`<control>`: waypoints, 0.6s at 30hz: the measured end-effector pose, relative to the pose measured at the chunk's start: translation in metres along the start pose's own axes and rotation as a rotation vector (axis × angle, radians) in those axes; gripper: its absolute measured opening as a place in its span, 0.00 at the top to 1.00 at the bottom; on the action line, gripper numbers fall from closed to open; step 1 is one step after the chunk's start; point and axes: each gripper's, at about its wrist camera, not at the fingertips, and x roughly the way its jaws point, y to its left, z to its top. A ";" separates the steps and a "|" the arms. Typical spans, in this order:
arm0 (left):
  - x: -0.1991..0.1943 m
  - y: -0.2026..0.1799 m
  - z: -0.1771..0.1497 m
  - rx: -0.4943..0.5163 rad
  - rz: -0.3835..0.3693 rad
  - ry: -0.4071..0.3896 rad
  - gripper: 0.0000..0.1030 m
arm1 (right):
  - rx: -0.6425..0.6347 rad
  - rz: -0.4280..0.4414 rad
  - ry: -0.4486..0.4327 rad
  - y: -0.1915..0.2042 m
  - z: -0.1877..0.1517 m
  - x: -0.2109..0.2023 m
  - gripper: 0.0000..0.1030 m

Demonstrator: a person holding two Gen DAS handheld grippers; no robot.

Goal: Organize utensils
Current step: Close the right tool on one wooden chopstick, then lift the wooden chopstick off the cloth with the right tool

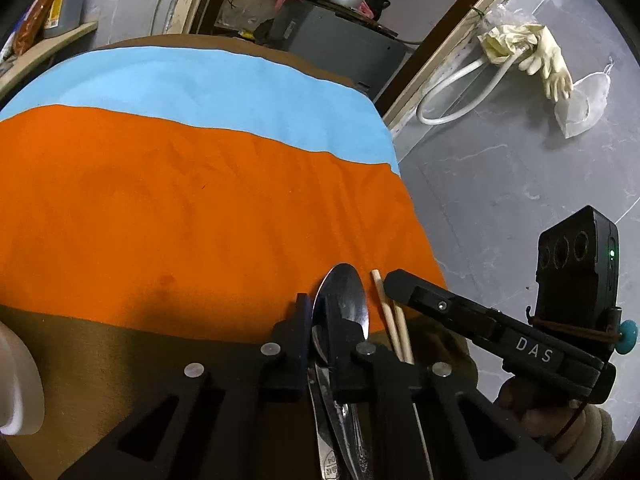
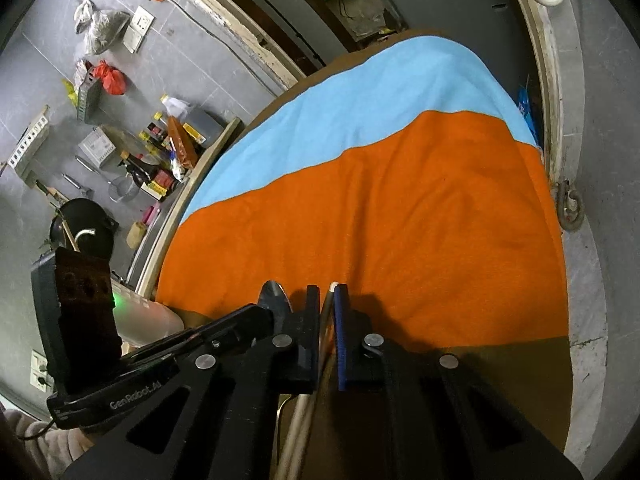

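Observation:
In the left wrist view my left gripper (image 1: 318, 316) is shut on a metal spoon (image 1: 344, 296). The spoon's shiny bowl sticks out past the fingertips, over the orange cloth (image 1: 180, 220). Its handle runs back under the jaws beside another metal handle. Just to the right lies a pair of pale wooden chopsticks (image 1: 390, 316), with my right gripper (image 1: 394, 278) at their end. In the right wrist view the right gripper (image 2: 327, 292) is shut on the chopsticks (image 2: 326, 320), whose tips show between the fingers. The spoon's bowl (image 2: 276, 298) shows to the left beside the left gripper (image 2: 260, 314).
The table wears a cloth in orange, light blue (image 1: 200, 80) and brown bands (image 2: 500, 380). A white container (image 1: 16, 380) stands at its near left. The table's edge drops to grey floor on the right. Beyond the left edge, a shelf holds bottles (image 2: 176, 148).

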 end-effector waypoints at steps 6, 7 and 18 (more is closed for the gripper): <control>-0.004 -0.004 0.000 0.008 -0.013 -0.010 0.97 | 0.026 -0.013 -0.031 -0.006 0.000 -0.014 0.96; -0.005 -0.005 0.000 0.011 -0.018 -0.010 0.97 | 0.029 -0.019 -0.036 -0.008 0.000 -0.016 0.96; -0.008 -0.003 0.000 0.004 0.003 0.003 0.97 | 0.076 -0.092 -0.002 -0.027 -0.004 -0.018 0.95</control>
